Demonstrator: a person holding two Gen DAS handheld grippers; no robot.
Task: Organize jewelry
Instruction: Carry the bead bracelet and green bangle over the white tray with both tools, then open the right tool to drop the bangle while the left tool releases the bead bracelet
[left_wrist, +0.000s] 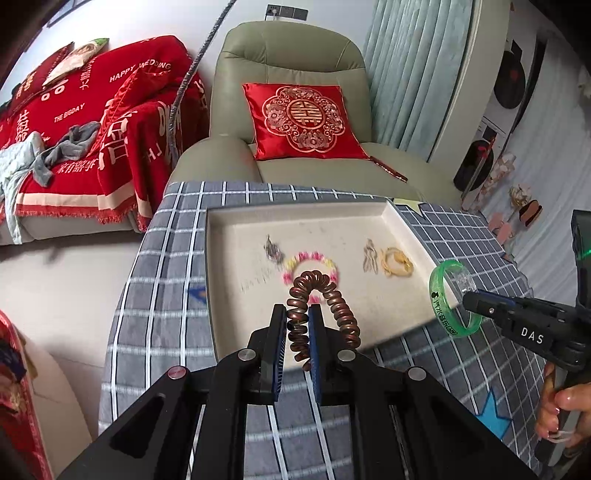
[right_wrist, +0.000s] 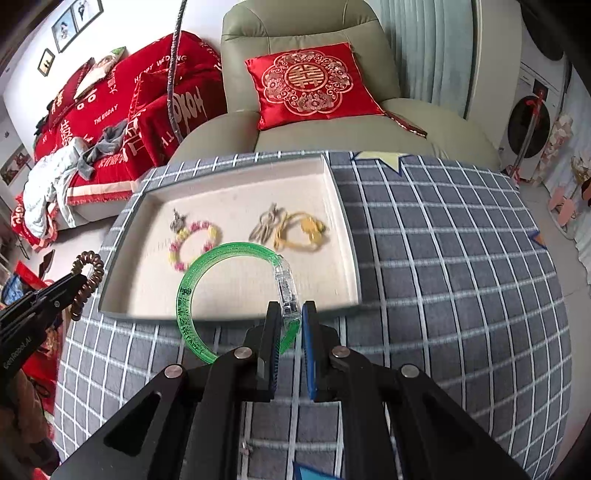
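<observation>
A brown spiral hair tie (left_wrist: 334, 301) hangs as a loop in the air, and my left gripper (left_wrist: 298, 314) is shut on one side of it, above the near rim of the cream tray (left_wrist: 229, 258). My right gripper (right_wrist: 290, 310) is shut on the clear clasp of a green translucent bangle (right_wrist: 207, 266), held up over the tray's (right_wrist: 122, 258) near edge. Inside the tray lie a pink and yellow bead bracelet (left_wrist: 325, 264), a small grey charm (left_wrist: 272, 249), a beige knotted piece (left_wrist: 370, 255) and a yellow cord bracelet (left_wrist: 397, 263).
The tray rests on a round table under a grey checked cloth (right_wrist: 443, 258). Behind it stands a green armchair (left_wrist: 288, 59) with a red cushion (left_wrist: 304, 120). A red-covered sofa (left_wrist: 74, 122) is at the left. A person's hand (left_wrist: 561, 413) grips the right tool.
</observation>
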